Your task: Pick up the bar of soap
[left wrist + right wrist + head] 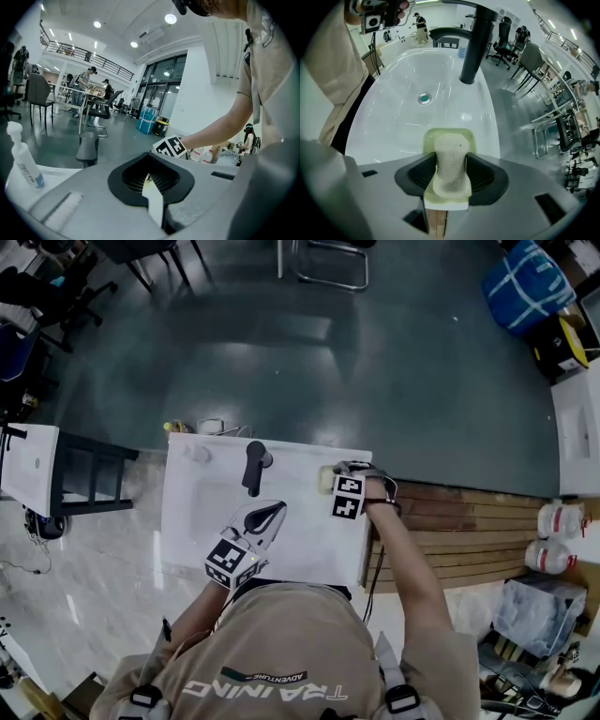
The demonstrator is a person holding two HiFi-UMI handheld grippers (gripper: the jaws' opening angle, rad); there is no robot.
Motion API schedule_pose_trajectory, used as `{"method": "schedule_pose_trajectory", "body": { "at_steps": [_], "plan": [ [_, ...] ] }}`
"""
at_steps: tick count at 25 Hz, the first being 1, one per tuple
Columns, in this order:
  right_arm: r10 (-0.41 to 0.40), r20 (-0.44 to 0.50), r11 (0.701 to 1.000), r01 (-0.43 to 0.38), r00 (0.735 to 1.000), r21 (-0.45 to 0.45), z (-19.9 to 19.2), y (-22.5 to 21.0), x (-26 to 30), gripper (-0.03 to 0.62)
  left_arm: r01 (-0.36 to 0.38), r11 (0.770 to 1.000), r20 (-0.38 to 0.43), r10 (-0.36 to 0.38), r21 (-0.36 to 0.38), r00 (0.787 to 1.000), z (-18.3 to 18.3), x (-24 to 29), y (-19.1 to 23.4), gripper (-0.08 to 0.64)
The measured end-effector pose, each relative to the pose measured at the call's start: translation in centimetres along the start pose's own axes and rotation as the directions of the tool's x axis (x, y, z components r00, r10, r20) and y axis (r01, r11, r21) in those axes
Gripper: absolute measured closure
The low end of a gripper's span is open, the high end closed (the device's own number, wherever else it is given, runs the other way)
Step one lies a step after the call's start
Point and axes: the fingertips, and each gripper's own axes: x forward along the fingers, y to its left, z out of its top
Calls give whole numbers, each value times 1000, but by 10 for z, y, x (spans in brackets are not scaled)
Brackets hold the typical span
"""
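The jaws of the right gripper (339, 472) stood wide apart, one on each side of the soap (450, 159), close by its sides. The soap lay in a pale green dish (432, 139) on the rim of the white sink (393, 108), near the black tap (474, 47). The near end of the dish was hidden behind the gripper's grey body. In the head view the gripper covered most of the soap. The right arm (405, 563) reached out and the gripper pointed down at the dish. The jaws of the left gripper (274, 512) were together with nothing in them. It hung over the sink, tipped a little down. Its hand was hidden under it.
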Motion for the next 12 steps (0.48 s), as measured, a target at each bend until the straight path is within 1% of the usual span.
{"method": "schedule_pose_trajectory", "body": {
  "at_steps": [4,8,12],
  "plan": [
    [42,-2,999,-42,999,15,0,-1,1,408,-3,1000,7,3,-29,1000,2,0,3,563],
    [114,-8,992,-114,993,46,2,1,4,408,0,1000,3,0,-24,1000,1,3,4,563],
    [148,-3,988,-148,989,54,2,1,5,407,9,1000,4,-9,-22,1000,1,9,-1,563]
  ]
}}
